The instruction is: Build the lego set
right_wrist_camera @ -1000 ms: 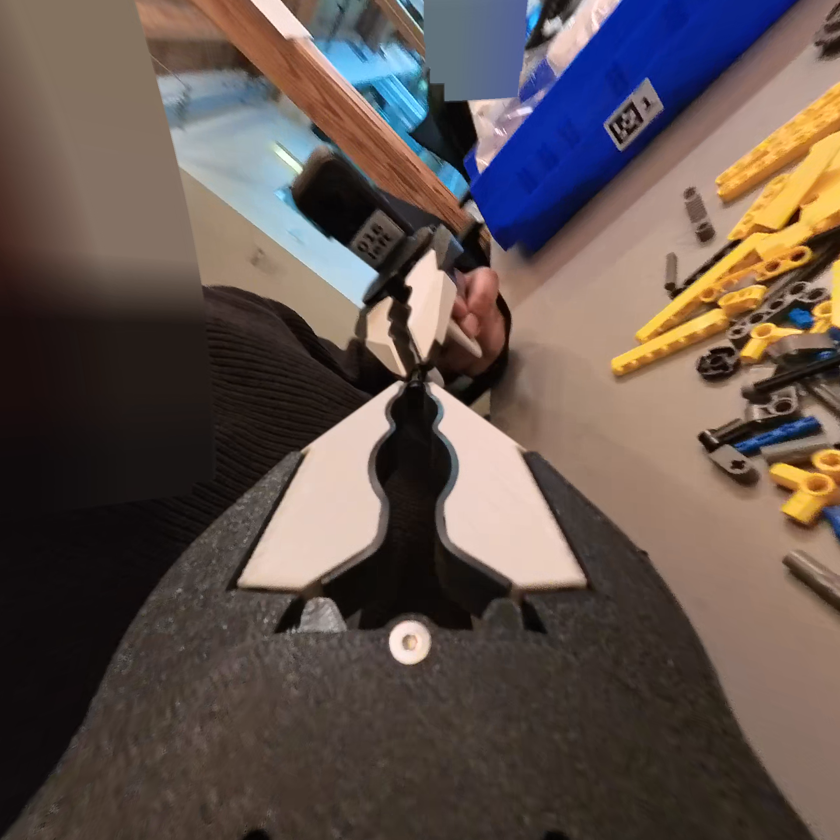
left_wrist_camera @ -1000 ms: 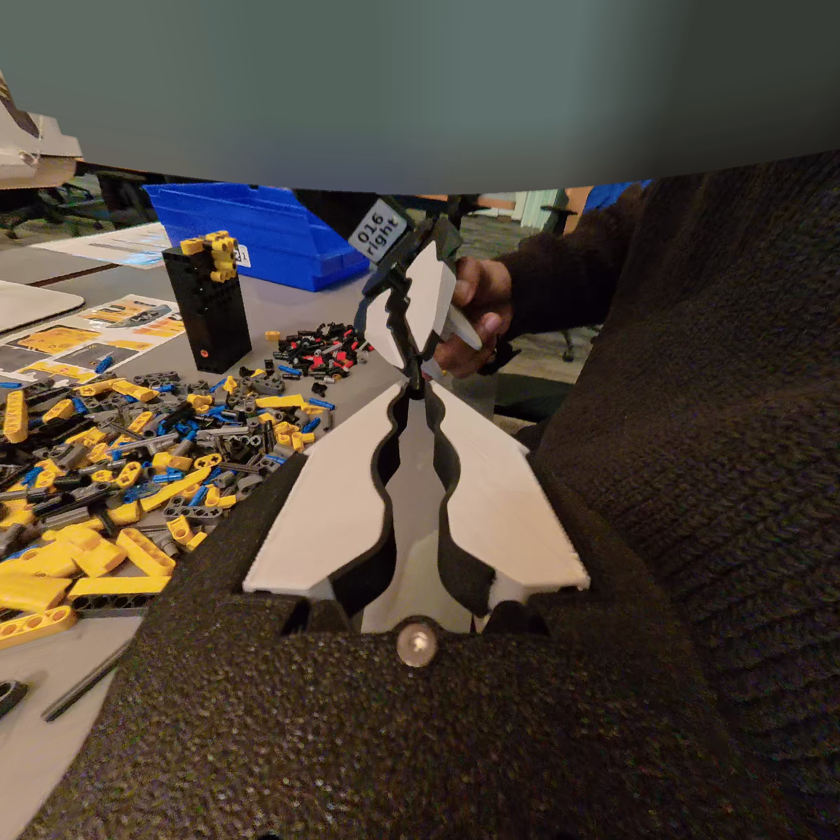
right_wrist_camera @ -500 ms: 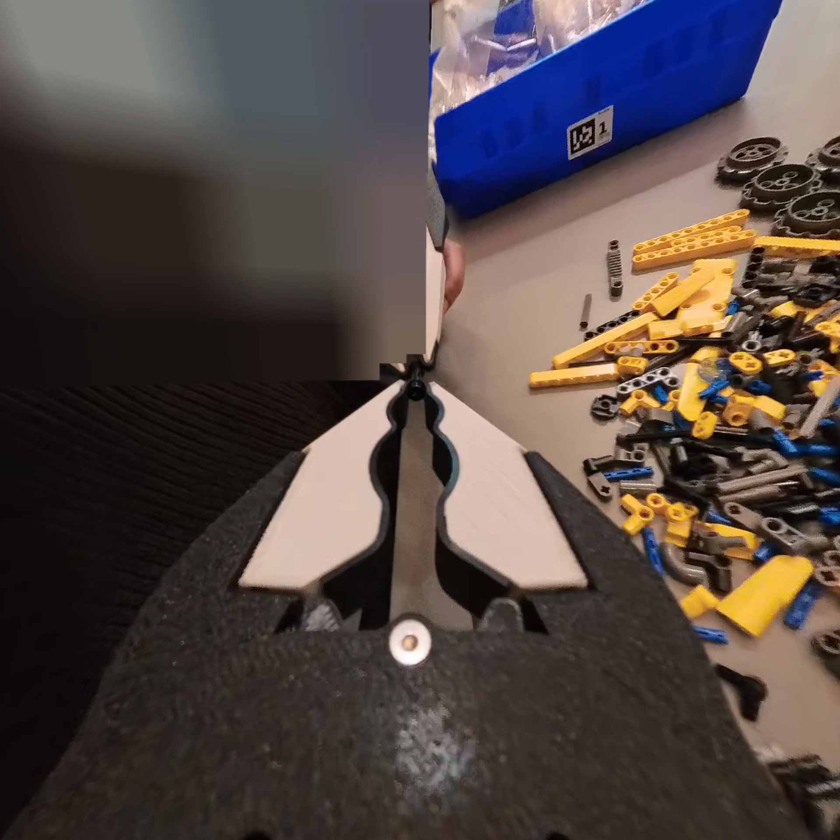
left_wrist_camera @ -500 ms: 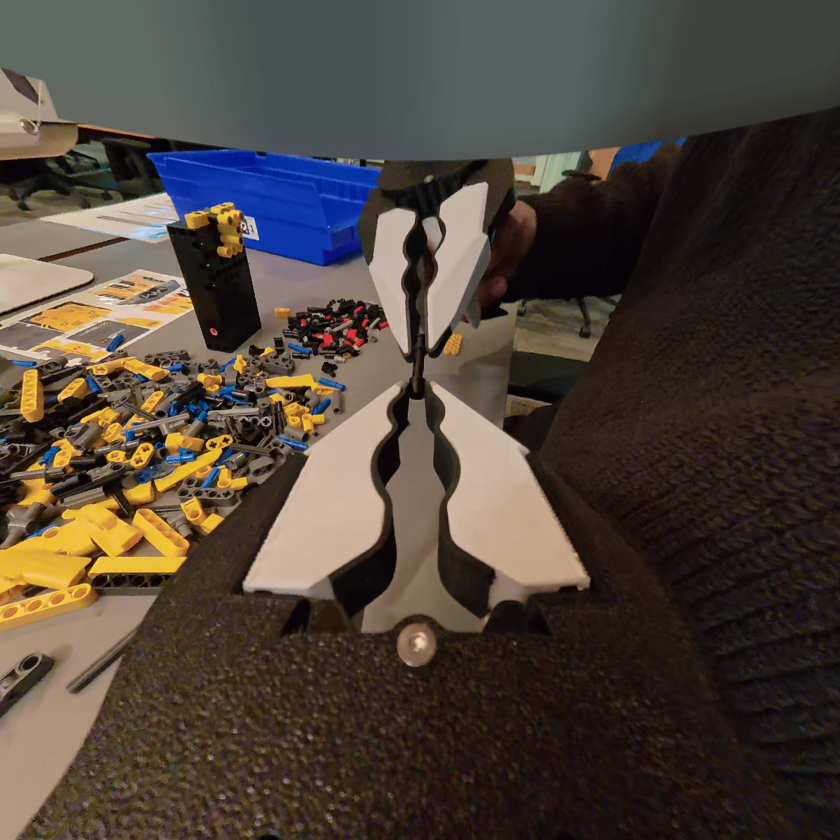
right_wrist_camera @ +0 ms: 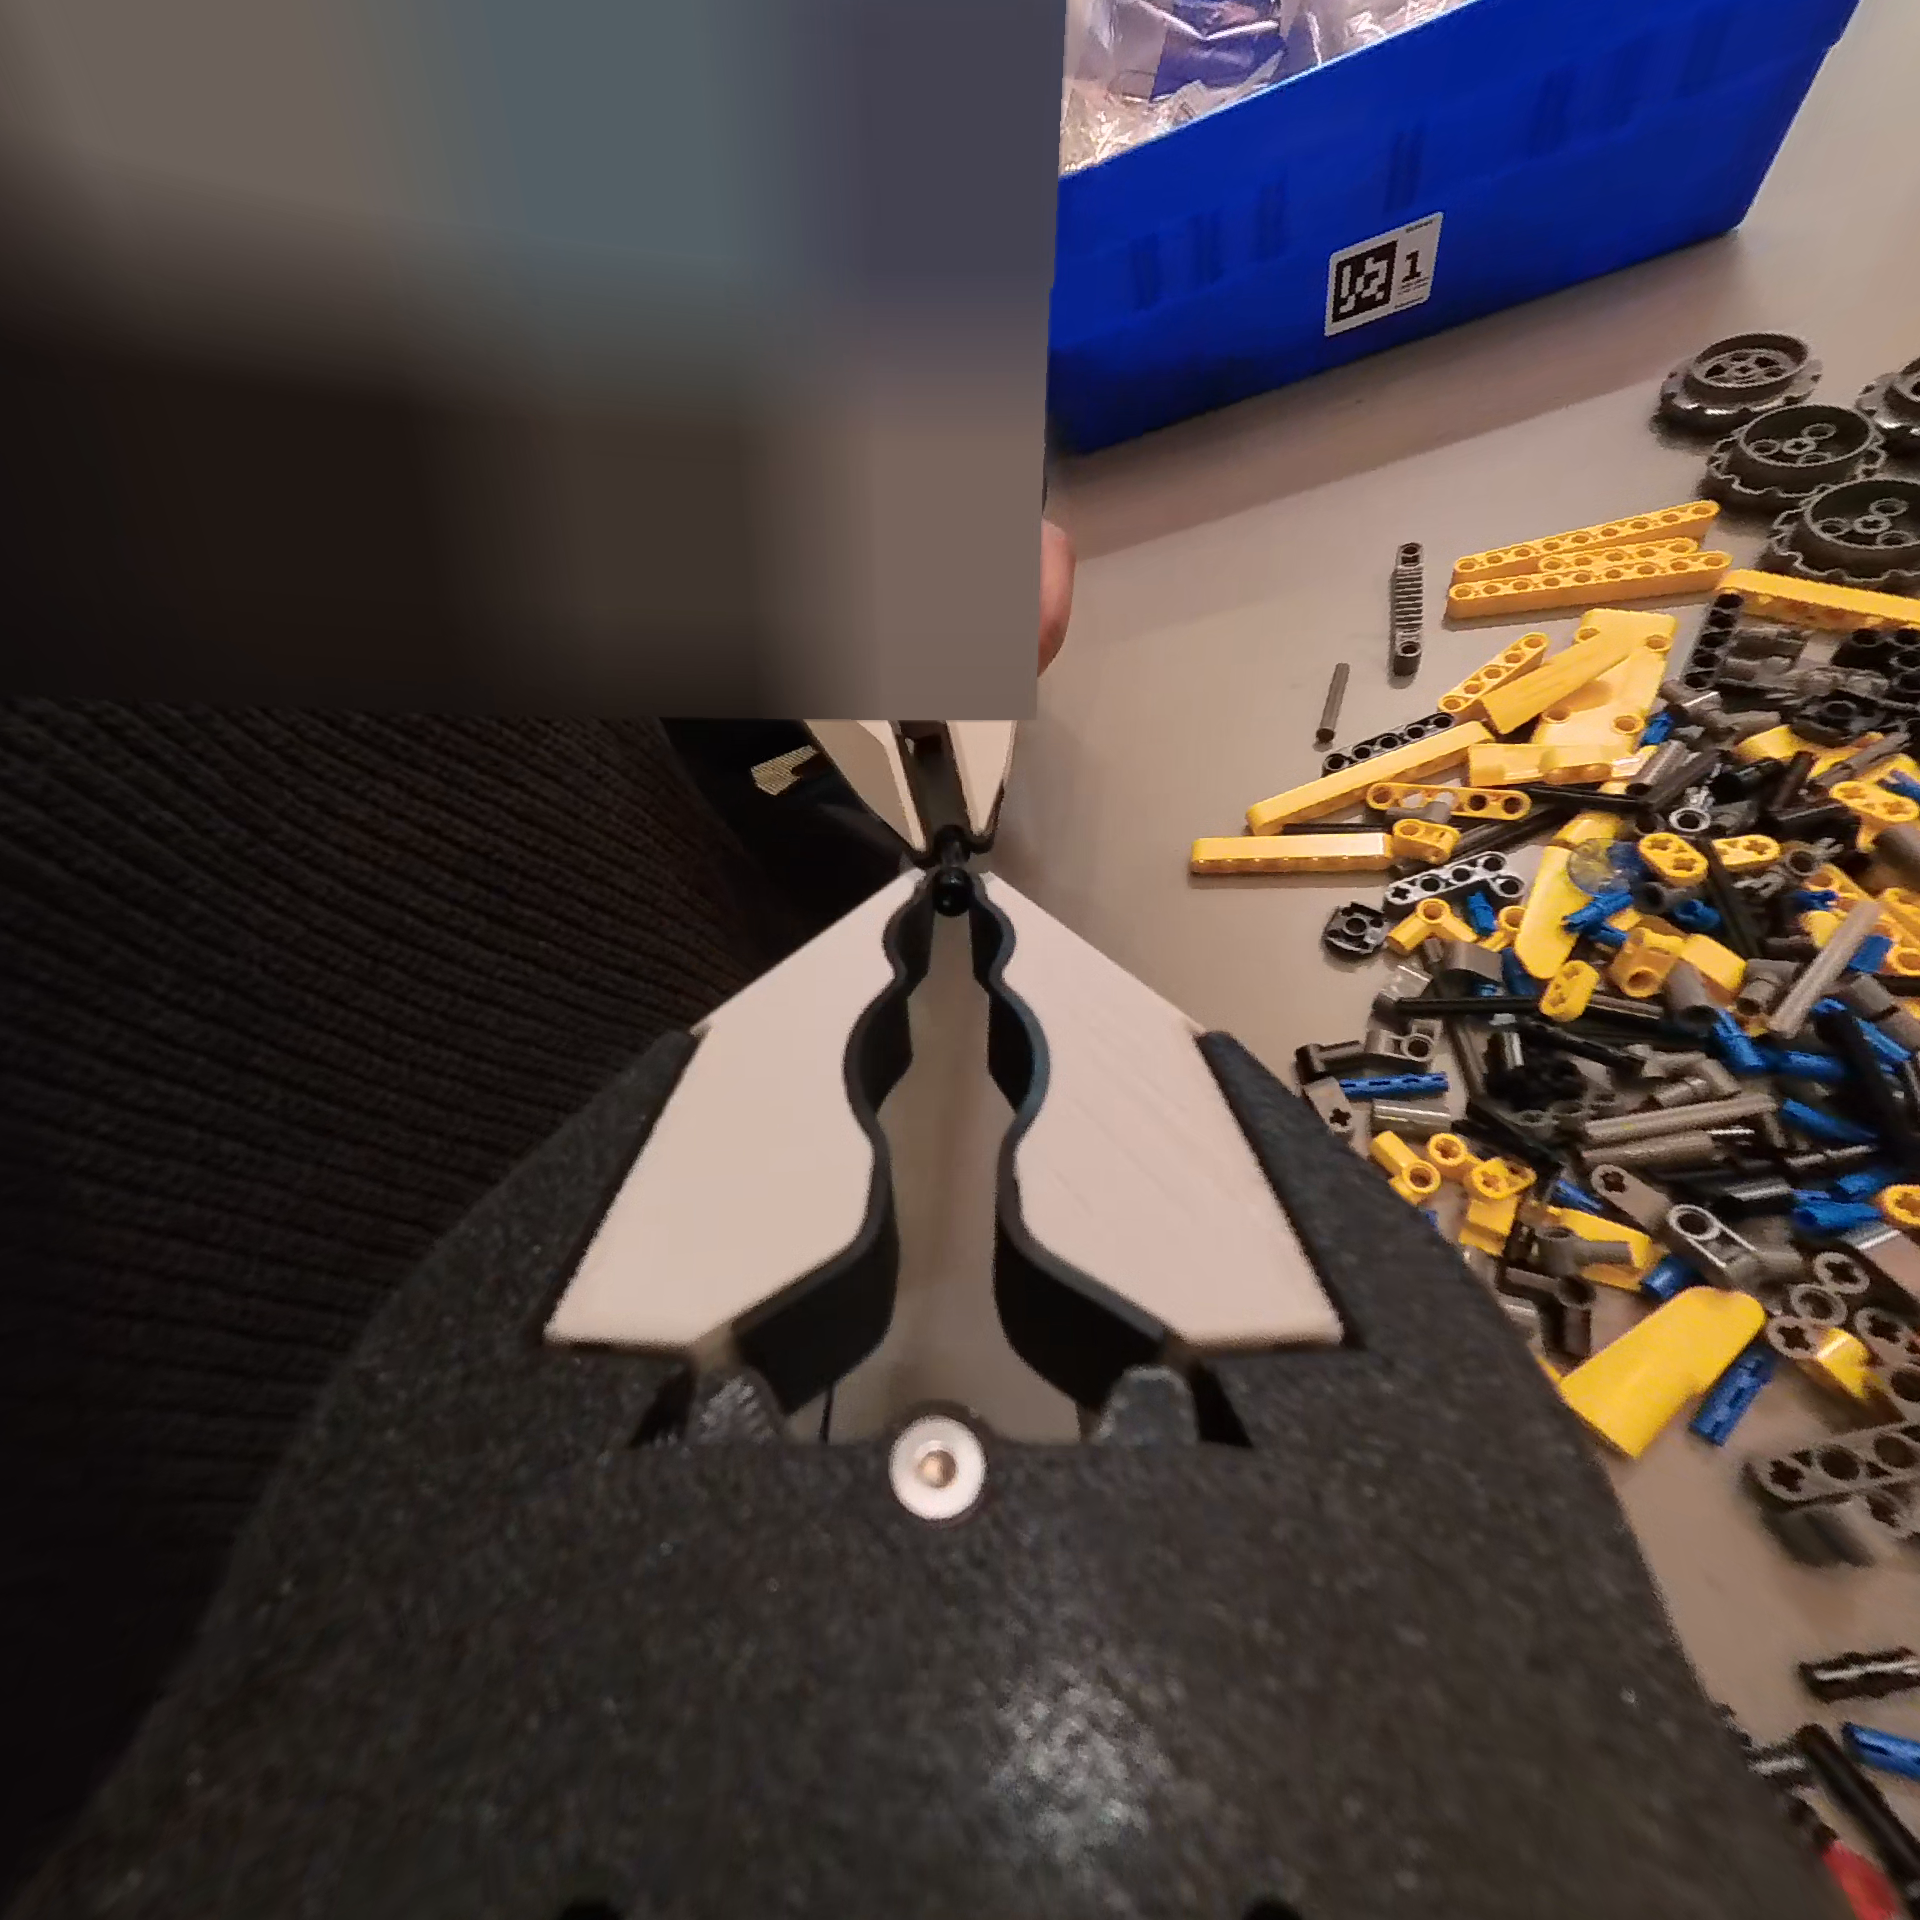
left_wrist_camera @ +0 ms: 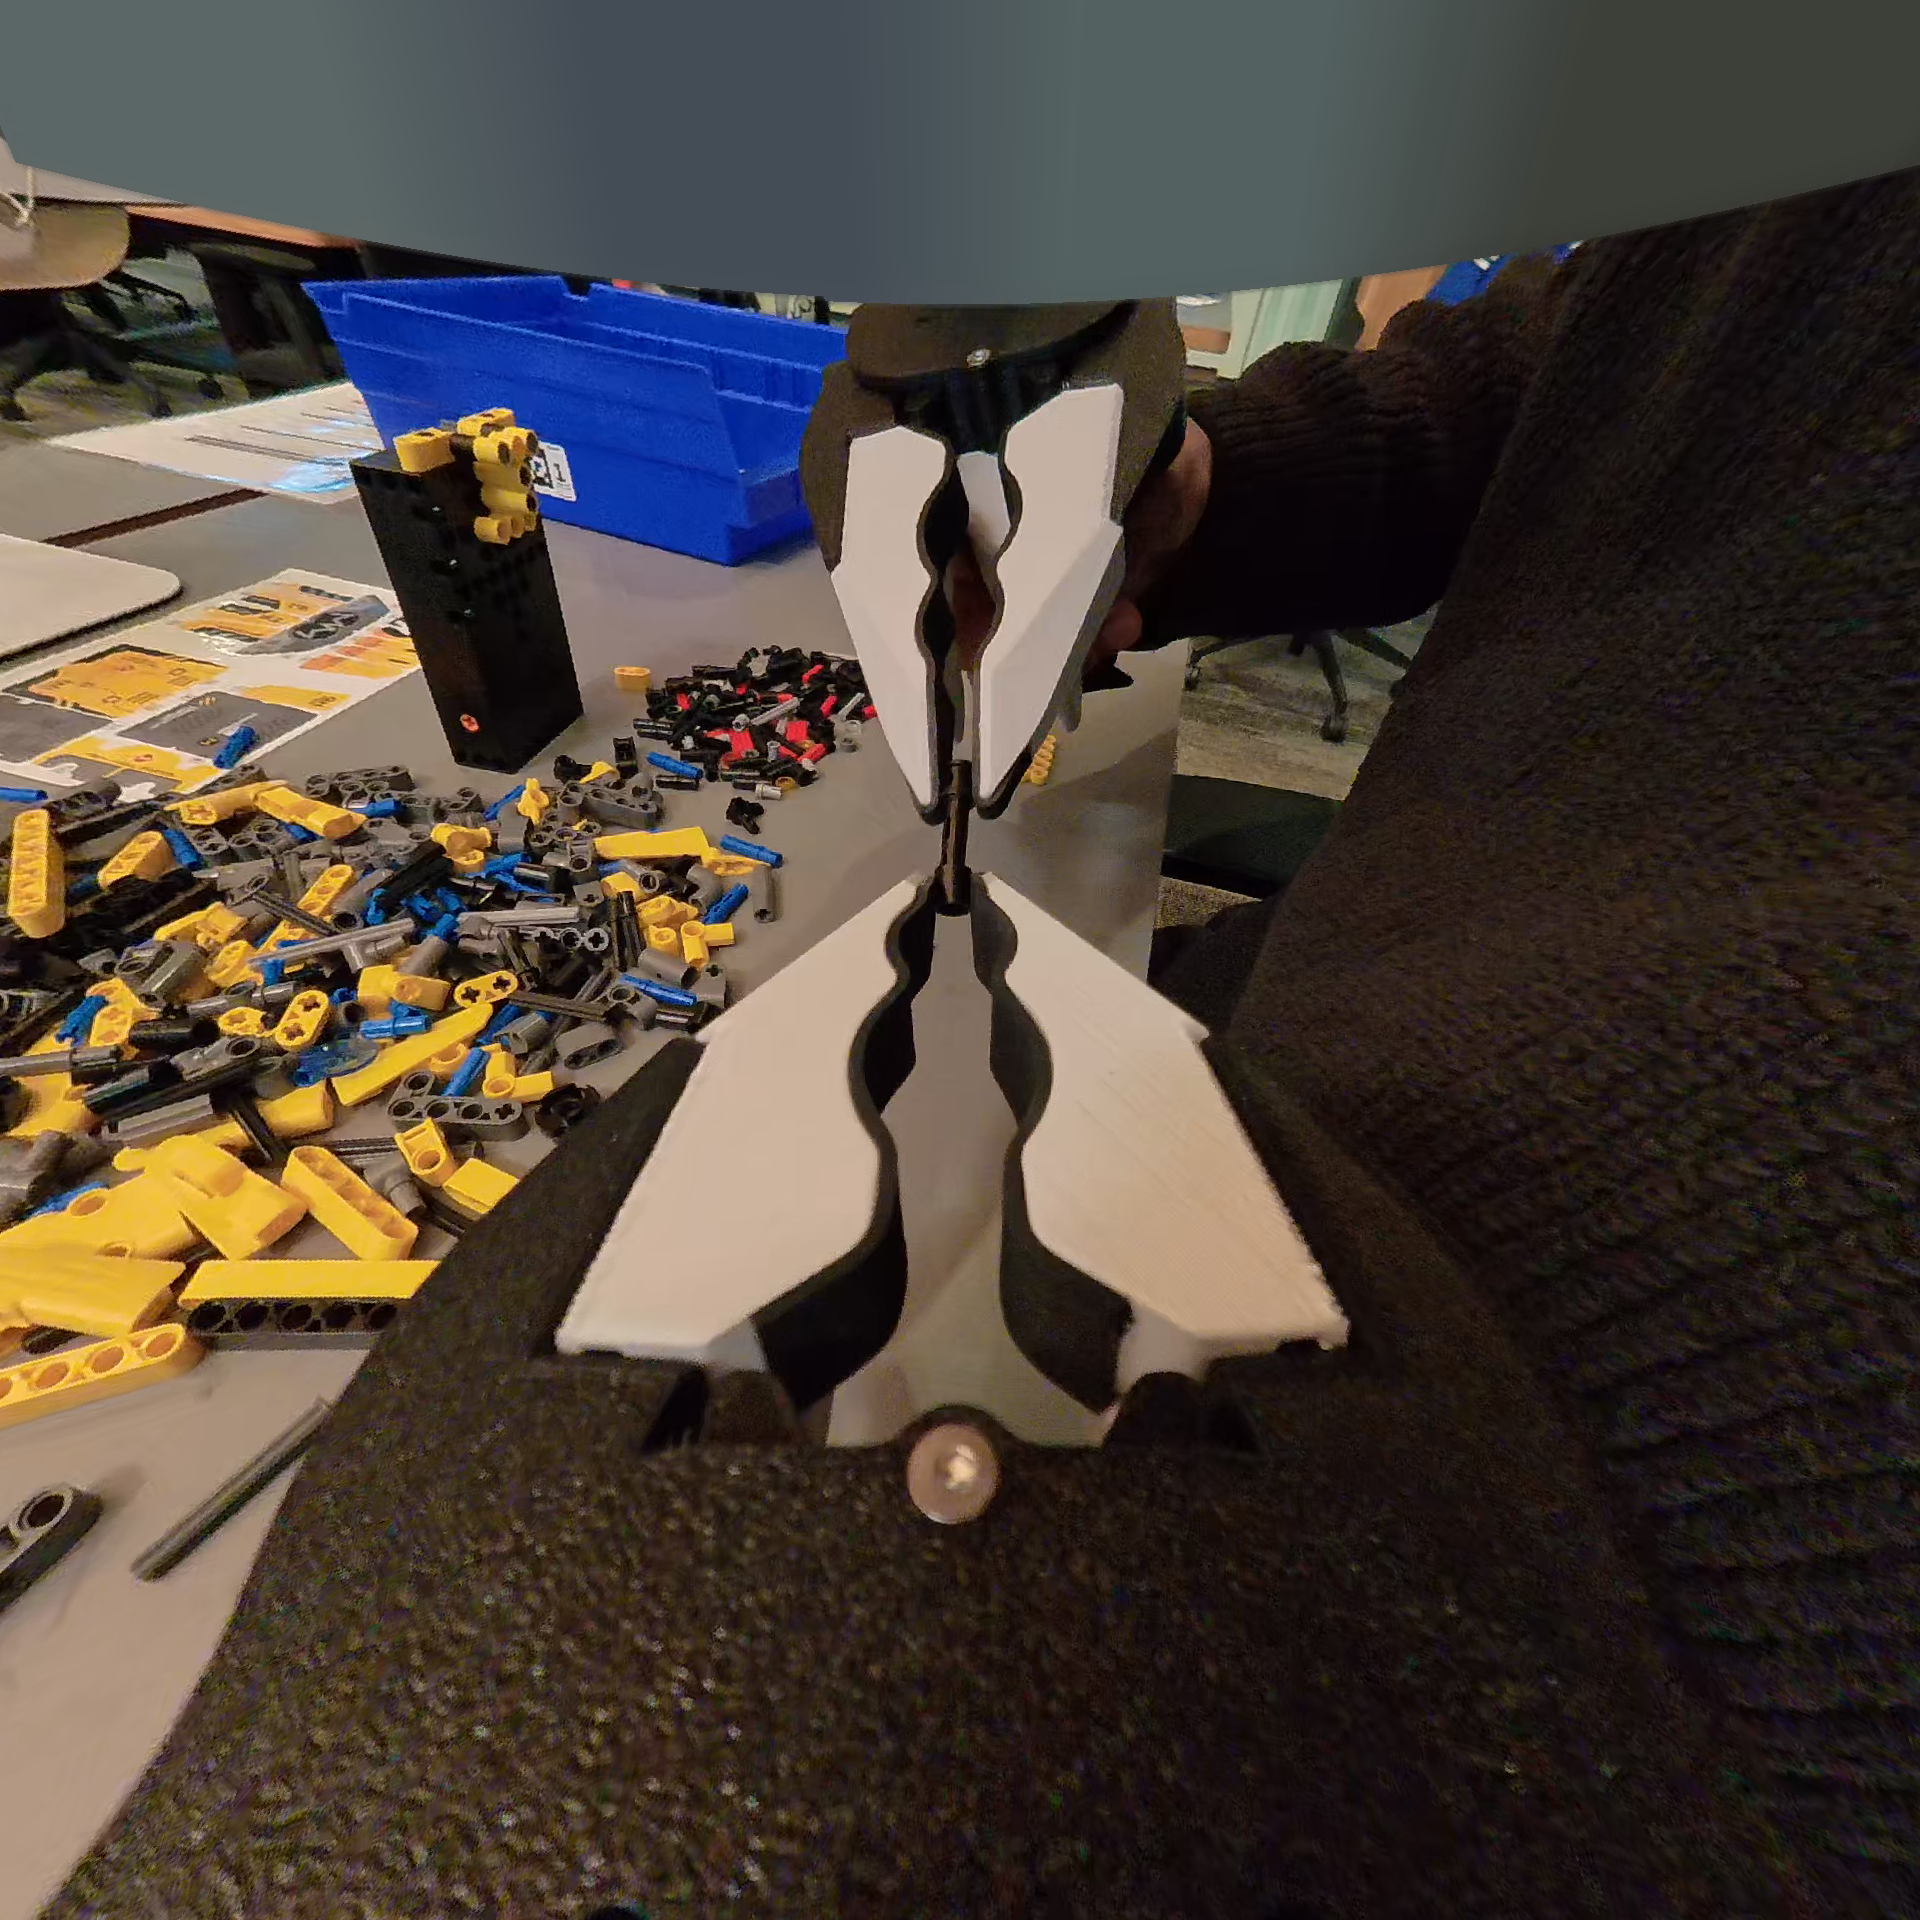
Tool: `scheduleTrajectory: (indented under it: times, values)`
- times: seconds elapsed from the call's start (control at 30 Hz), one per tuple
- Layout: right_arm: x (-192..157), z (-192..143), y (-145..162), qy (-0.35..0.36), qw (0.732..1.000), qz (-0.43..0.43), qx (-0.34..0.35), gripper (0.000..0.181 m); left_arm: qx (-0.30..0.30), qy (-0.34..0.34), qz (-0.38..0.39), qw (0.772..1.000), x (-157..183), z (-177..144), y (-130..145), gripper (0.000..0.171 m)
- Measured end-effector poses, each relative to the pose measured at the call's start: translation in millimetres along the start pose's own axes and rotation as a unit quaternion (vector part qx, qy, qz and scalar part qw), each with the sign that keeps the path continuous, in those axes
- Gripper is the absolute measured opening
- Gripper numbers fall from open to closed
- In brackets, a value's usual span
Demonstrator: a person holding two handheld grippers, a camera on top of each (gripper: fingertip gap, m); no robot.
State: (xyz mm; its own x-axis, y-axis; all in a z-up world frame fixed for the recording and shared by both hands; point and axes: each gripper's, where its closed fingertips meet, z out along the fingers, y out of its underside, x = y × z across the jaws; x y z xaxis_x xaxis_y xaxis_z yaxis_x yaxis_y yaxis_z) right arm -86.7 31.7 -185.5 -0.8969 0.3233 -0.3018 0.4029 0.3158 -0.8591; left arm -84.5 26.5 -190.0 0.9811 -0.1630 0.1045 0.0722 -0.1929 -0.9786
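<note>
While a person in a dark knitted sweater holds both tools up in front of the body, the grey table stretches off to one side. At its far side stands a blue bin, with printed sheets lying flat beside it. A wide heap of loose building pieces, yellow, grey, black and blue, covers much of the tabletop, and a few dark toothed wheels lie at its edge. Near the heap an upright black block carries some yellow pieces on top.

Above the table edge, the left gripper and the right gripper meet tip to tip, the right one steered by a hand behind it. Both pairs of tongs are pressed together, each nipping one end of the same small black pin. That pin hangs in the air between them, clear of the table and the heap, its bare middle showing in the narrow gap. From the right wrist view the pin's rounded end sits right at that tool's tips.
</note>
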Motion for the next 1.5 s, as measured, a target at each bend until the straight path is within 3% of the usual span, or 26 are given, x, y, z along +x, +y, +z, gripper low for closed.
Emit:
scheduleTrajectory:
  times: [0.43,0.63,0.87,0.97,1.13,1.27,1.5]
  values:
    - [6,3,15,0.029,0.996,-0.008,-0.088,0.005,-0.056,-0.034,0.043,0.997,-2,9,15,0.004]
    - [6,2,7,-0.028,0.996,0.08,-0.022,0.005,-0.037,-0.028,0.032,0.998,-3,5,10,0.005]
    - [4,0,-8,-0.125,0.954,0.249,0.112,0.005,0.019,-0.02,0.005,1.0,-3,-1,-5,0.005]
    - [4,1,-8,-0.098,0.966,0.219,0.1,0.005,0.019,-0.021,0.003,1.0,-4,-2,-5,0.005]
    - [6,0,-3,-0.025,0.992,0.125,0.022,0.004,0.0,-0.038,0.016,0.999,-7,2,0,0.005]
    - [10,-1,1,0.012,0.996,0.083,-0.012,0.005,-0.024,-0.05,0.017,0.998,-10,7,5,0.005]
    - [24,4,30,0.062,0.993,0.078,-0.06,0.005,-0.135,-0.064,0.011,0.989,-17,26,36,0.006]
